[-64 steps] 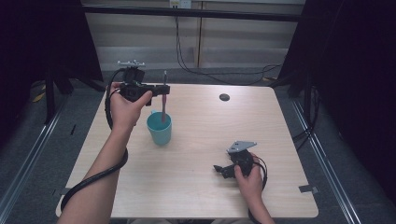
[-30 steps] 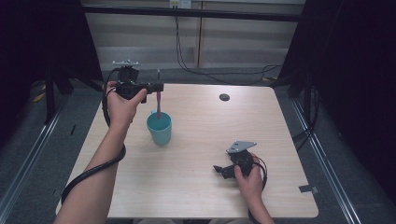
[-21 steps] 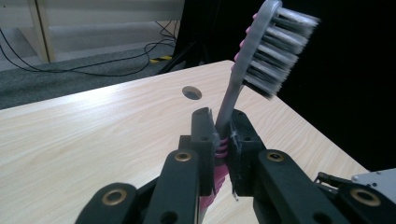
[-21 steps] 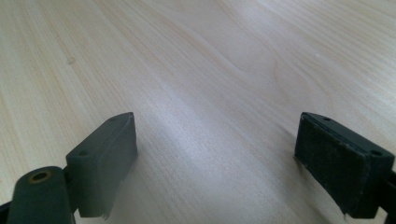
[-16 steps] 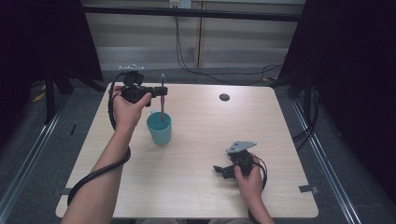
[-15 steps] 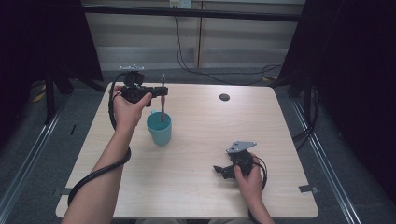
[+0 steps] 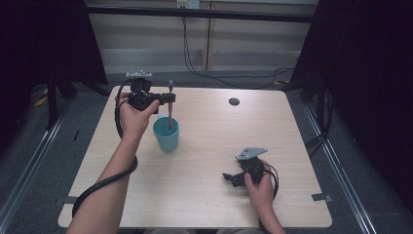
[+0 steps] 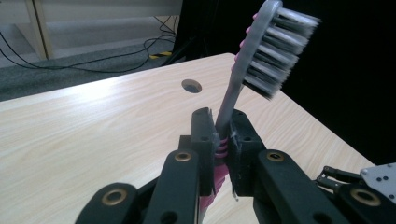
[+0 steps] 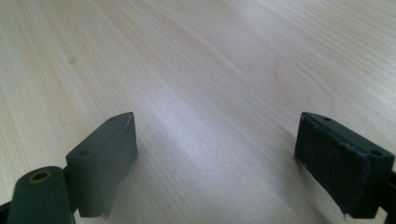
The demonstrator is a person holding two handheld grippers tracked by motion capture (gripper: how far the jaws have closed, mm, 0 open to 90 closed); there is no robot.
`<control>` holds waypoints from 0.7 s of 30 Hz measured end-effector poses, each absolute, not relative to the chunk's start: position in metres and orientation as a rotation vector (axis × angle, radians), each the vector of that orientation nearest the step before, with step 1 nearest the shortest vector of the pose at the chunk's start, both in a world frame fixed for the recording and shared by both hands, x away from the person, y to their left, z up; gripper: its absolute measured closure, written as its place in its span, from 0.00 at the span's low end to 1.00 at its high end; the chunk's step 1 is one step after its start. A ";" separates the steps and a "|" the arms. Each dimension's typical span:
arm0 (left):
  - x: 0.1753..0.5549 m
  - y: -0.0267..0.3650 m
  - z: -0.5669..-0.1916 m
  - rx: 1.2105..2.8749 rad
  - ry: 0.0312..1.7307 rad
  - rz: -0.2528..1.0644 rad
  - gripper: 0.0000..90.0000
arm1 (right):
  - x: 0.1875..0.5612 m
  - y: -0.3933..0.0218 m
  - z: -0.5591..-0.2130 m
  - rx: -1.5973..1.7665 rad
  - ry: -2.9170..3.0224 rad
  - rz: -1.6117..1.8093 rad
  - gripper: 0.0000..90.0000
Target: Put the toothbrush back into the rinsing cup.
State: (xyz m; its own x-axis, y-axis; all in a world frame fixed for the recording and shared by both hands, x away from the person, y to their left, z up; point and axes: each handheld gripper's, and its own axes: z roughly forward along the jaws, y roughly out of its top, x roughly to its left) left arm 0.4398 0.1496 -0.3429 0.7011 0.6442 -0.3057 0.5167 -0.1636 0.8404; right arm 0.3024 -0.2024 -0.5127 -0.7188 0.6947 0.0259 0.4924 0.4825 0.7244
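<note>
With the left gripper (image 7: pixel 168 99) fingers clamped on the pink toothbrush (image 8: pixel 261 60) neck above the teal cup (image 7: pixel 166 134), left of frame centre, lower vertically, clearing the rim, while the right gripper (image 7: pixel 233 178) rests wide open on the desk (image 7: pixel 214 146).

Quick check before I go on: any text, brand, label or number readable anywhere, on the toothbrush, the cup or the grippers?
None readable.
Toothbrush: grey neck, pink handle, no print visible.
Teal cup: plain wall, no label visible.
Left gripper and right gripper: black parts with bolts, no markings legible.
Table: bare wood grain, with a small dark round hole.
</note>
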 end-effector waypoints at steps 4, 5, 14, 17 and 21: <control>0.441 0.150 -0.346 1.817 0.915 0.149 0.92 | 0.302 -0.202 -0.513 1.010 2.461 1.071 0.14; 0.441 0.150 -0.347 1.815 0.918 0.151 0.92 | 0.302 -0.202 -0.513 1.010 2.461 1.071 0.14; 0.439 0.152 -0.363 1.821 0.940 0.163 0.92 | 0.302 -0.202 -0.513 1.008 2.467 1.074 0.14; 0.439 0.153 -0.367 1.823 0.945 0.162 0.92 | 0.302 -0.202 -0.513 1.004 2.468 1.074 0.14; 0.437 0.153 -0.372 1.815 0.951 0.162 0.92 | 0.302 -0.202 -0.513 1.001 2.471 1.074 0.14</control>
